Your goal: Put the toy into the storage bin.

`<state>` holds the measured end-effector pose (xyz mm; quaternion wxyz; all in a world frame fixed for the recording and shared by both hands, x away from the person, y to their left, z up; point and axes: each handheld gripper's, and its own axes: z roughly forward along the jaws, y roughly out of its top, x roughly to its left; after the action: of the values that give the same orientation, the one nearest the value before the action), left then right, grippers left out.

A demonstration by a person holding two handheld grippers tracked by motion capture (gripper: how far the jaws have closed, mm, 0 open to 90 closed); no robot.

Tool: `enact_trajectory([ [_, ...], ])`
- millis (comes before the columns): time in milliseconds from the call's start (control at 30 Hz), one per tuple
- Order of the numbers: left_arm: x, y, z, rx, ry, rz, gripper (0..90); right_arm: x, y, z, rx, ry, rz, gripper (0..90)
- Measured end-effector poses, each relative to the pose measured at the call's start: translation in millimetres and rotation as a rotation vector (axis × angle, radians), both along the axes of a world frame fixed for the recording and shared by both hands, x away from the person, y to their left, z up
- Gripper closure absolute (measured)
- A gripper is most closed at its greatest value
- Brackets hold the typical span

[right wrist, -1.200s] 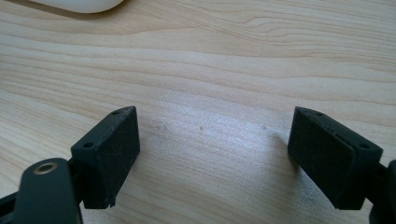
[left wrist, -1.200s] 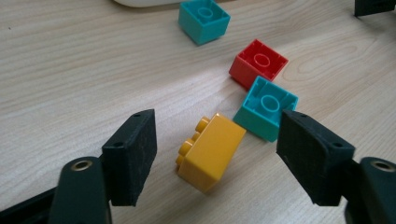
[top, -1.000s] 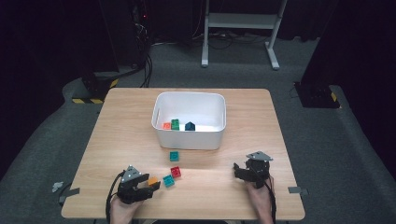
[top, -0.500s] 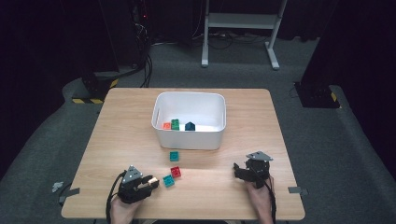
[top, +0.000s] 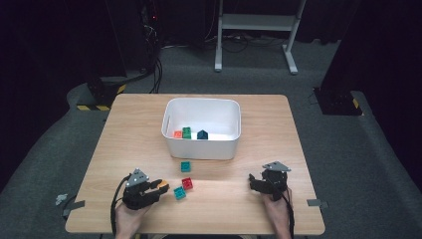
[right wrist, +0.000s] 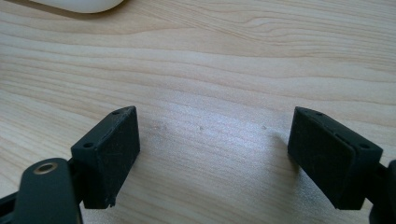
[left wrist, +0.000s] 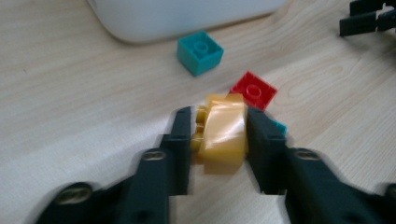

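My left gripper (left wrist: 219, 128) is shut on a yellow-orange brick (left wrist: 223, 133), held just above the wood; in the high view that gripper (top: 158, 187) sits at the table's front left with the orange brick (top: 161, 185) at its tip. Just beyond it lie a red brick (left wrist: 253, 90) (top: 187, 183), a teal brick (top: 179, 193) partly hidden behind the right jaw, and another teal brick (left wrist: 200, 52) (top: 185, 166) nearer the bin. My right gripper (right wrist: 212, 156) (top: 255, 181) stands open at the front right, nothing between its jaws.
A white bin (top: 169, 137) stands mid-table and holds an orange, a green and a dark blue brick (top: 202, 134). Its rounded wall (left wrist: 140, 23) looms close ahead in the left gripper view. Bare wood table (top: 278, 129) lies to the right of the bin.
The left gripper has shifted slightly right toward the loose bricks with the orange brick in its jaws. The right gripper has stayed put.
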<state>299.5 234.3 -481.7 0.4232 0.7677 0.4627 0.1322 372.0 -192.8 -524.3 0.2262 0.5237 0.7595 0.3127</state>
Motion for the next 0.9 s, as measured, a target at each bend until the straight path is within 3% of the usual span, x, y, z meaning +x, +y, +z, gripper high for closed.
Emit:
enact_trajectory([
  [100,7.3,2.0,13.4,-0.015,-0.006,0.003,67.0,0.0,0.0,0.0,0.000,0.000,0.000,16.6],
  [733,35.5,9.8,64.4,-0.073,-0.029,-0.005,67.3,0.0,0.0,0.0,0.000,0.000,0.000,16.6],
  [900,50.7,9.8,80.1,-0.090,-0.028,-0.015,67.3,0.0,0.0,0.0,0.000,0.000,0.000,16.6],
])
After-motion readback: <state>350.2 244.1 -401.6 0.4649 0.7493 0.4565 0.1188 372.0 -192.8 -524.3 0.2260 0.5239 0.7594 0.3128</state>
